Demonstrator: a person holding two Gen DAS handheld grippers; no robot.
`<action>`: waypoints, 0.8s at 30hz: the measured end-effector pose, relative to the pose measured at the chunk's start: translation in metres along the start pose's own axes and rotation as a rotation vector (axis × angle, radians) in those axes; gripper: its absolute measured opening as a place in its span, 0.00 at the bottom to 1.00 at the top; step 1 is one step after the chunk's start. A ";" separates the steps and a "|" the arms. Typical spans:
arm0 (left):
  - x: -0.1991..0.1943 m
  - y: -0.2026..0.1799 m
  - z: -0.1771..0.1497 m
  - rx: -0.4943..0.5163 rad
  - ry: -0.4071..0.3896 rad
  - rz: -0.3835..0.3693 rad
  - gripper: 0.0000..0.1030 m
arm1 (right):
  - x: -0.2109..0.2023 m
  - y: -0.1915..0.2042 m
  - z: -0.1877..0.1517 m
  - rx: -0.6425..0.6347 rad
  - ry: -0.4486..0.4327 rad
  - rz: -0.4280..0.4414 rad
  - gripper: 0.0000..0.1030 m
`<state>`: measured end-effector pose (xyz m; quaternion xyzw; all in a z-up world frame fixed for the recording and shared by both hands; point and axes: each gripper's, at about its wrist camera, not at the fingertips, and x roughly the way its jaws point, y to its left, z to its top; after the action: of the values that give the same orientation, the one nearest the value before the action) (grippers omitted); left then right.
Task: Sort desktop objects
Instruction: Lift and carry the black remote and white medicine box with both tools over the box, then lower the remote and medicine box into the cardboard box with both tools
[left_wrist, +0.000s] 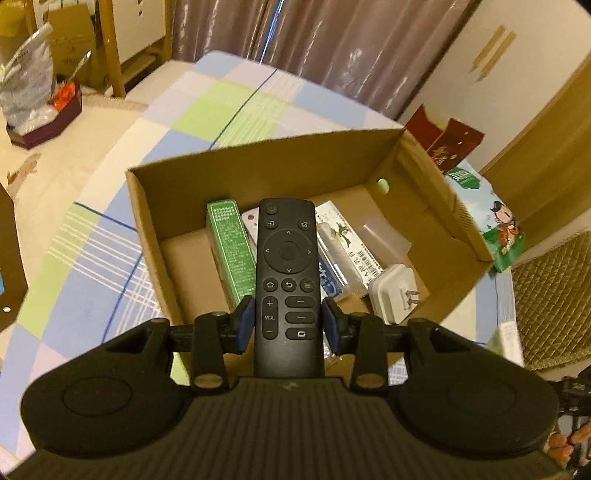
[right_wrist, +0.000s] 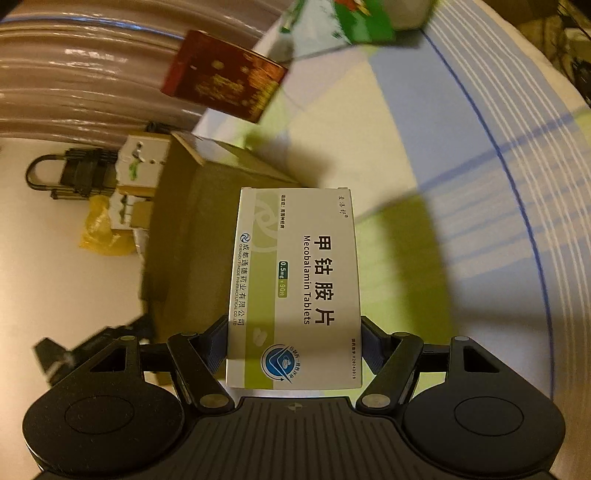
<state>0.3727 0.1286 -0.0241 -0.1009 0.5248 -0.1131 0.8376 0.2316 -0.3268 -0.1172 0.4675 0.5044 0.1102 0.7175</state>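
Box (left_wrist: 258, 162) looks part-filled; left gripper (left_wrist: 288, 321) clamps the remote (left_wrist: 288, 280), right gripper (right_wrist: 293, 343) clamps the tablets box (right_wrist: 295, 288), neither dropped yet.

Warm, dim yellowish light fills the room. Shiny brownish curtains (left_wrist: 332, 48) hang behind a table under a checked cloth (left_wrist: 207, 110) of blue, green and white. A wooden door (left_wrist: 550, 155) stands right, a quilted cushion (left_wrist: 554, 295) beside the table, pale floor (left_wrist: 44, 162) left.

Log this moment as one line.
left tool: shut on black remote, above cardboard box | right tool: shut on tablet box
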 end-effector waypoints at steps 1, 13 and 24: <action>0.005 -0.001 0.002 -0.006 0.004 -0.003 0.32 | -0.001 0.005 0.004 -0.008 -0.004 0.012 0.68; 0.077 -0.009 0.028 -0.061 0.085 0.073 0.32 | 0.031 0.114 0.047 -0.258 0.027 0.078 0.68; 0.098 -0.011 0.027 -0.003 0.108 0.165 0.33 | 0.097 0.179 0.063 -0.503 0.135 -0.044 0.68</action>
<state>0.4376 0.0904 -0.0935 -0.0522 0.5757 -0.0482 0.8146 0.3848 -0.2045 -0.0345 0.2548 0.5179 0.2476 0.7782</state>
